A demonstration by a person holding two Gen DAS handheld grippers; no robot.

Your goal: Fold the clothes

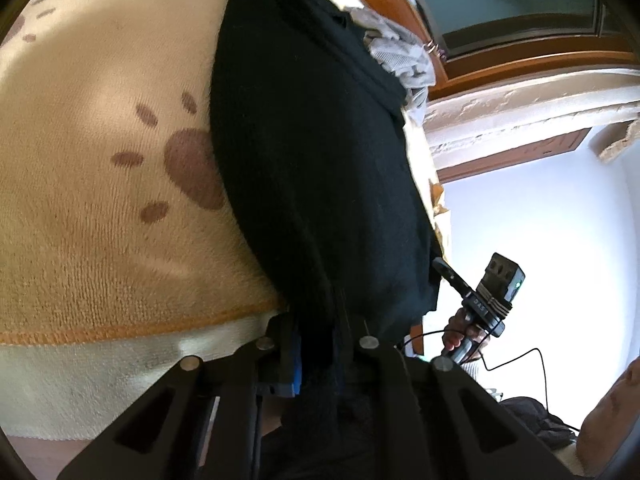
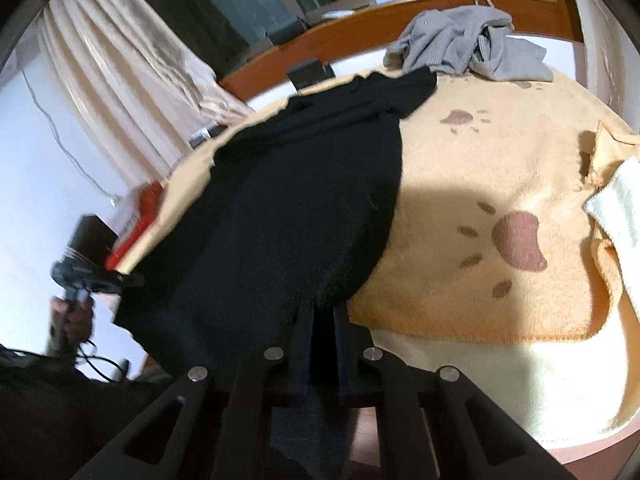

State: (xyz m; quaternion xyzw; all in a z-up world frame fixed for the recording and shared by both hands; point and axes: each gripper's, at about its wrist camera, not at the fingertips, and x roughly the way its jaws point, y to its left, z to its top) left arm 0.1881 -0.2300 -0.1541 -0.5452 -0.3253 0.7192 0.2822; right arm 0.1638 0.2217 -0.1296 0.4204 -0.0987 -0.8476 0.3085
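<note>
Across the left wrist view, the left hand-held gripper (image 1: 316, 344) is pinching the near edge of the soft black knitted garment (image 1: 316, 152). Its fingers are closing narrow on the cloth. The garment is hanging down onto the fuzzy yellow paw-print blanket (image 1: 100, 220) on the bed. The right hand-held gripper (image 1: 440, 266) is showing too, gripping the other corner.

From the right wrist view, the right hand-held gripper (image 2: 322, 320) is also squeezing the black edge tight. The garment (image 2: 280, 208) is spreading out over the blanket (image 2: 480, 168). A crumpled grey garment (image 2: 460, 44) is lying behind it, and a pale cream towel (image 2: 616, 208) is sitting nearby.

The knit is looking floppy, stretchy and fairly light. Corners are probably the best places for holding.
</note>
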